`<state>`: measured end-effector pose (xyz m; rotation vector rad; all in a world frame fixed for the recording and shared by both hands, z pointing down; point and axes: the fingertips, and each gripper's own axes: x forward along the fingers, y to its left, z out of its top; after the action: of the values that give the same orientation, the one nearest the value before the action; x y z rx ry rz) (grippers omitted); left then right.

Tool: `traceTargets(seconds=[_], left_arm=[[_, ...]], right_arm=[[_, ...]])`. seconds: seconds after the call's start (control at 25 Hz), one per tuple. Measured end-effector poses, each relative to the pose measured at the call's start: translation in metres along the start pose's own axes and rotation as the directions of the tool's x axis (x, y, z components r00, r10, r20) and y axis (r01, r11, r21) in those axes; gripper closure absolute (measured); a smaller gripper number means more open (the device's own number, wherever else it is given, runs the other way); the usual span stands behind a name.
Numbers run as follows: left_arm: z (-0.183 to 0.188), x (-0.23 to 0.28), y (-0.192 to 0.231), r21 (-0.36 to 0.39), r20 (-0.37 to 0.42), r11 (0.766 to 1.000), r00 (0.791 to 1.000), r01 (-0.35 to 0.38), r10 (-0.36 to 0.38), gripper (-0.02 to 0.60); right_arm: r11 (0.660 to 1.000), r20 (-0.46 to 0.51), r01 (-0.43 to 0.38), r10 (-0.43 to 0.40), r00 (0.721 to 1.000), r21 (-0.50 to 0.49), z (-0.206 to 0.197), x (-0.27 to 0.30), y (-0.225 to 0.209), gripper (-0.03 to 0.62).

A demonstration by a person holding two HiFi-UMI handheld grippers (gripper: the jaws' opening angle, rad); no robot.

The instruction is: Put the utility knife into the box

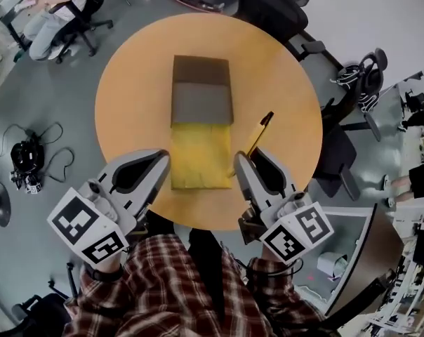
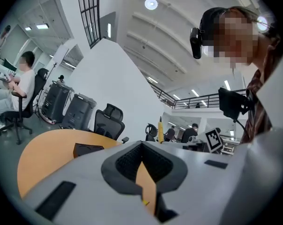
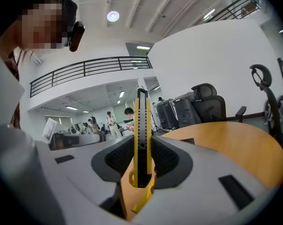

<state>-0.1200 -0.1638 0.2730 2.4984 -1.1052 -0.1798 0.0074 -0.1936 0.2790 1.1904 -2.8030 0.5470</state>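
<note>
Plaid sleeves (image 1: 163, 279) lead to the right gripper (image 1: 241, 163), whose jaws pinch the yellow utility knife (image 1: 257, 133) by its near end, just beside the box (image 1: 201, 104) on the round orange table (image 1: 128, 97). The knife's long axis runs along the jaws, and its dark tip points away from the person and slightly right. The left gripper (image 1: 163, 157) has its jaws pressed together on nothing, near the box's left edge.
</note>
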Motion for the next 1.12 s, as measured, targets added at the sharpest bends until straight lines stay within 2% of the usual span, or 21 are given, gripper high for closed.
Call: traceTargets(seconds=[0.2, 0.32, 0.56, 0.72, 0.88, 1.0, 1.12], left_arm=[[0.013, 0.005, 0.030, 0.000, -0.058, 0.993, 0.991, 0.119, -0.119, 0.571], [0.014, 0.006, 0.040, -0.015, -0.086, 0.984, 0.980, 0.179, -0.179, 0.571], [0.007, 0.015, 0.051, -0.060, -0.102, 0.977, 0.972, 0.206, -0.211, 0.571], [0.004, 0.020, 0.057, -0.074, -0.101, 0.979, 0.975, 0.191, -0.198, 0.571], [0.006, 0.023, 0.064, -0.080, -0.089, 0.985, 0.983, 0.153, -0.160, 0.571], [0.004, 0.022, 0.067, -0.080, -0.084, 0.988, 0.987, 0.132, -0.138, 0.571], [0.001, 0.021, 0.069, -0.078, -0.083, 0.990, 0.989, 0.115, -0.122, 0.571]], right_arm=[[0.995, 0.021, 0.099, -0.099, 0.995, 0.013, 0.001, 0.032, 0.004, 0.471], [0.988, 0.002, 0.155, -0.155, 0.988, 0.012, -0.006, 0.042, 0.005, 0.471], [0.979, -0.079, 0.203, -0.202, 0.976, 0.001, -0.022, 0.049, -0.009, 0.471], [0.981, -0.136, 0.193, -0.196, 0.971, -0.033, -0.027, 0.057, -0.022, 0.471], [0.982, -0.247, 0.146, -0.171, 0.954, -0.116, -0.039, 0.070, -0.040, 0.471], [0.981, -0.369, 0.087, -0.147, 0.918, -0.176, -0.062, 0.081, -0.053, 0.471], [0.980, -0.486, 0.023, -0.119, 0.866, -0.199, -0.091, 0.090, -0.064, 0.471]])
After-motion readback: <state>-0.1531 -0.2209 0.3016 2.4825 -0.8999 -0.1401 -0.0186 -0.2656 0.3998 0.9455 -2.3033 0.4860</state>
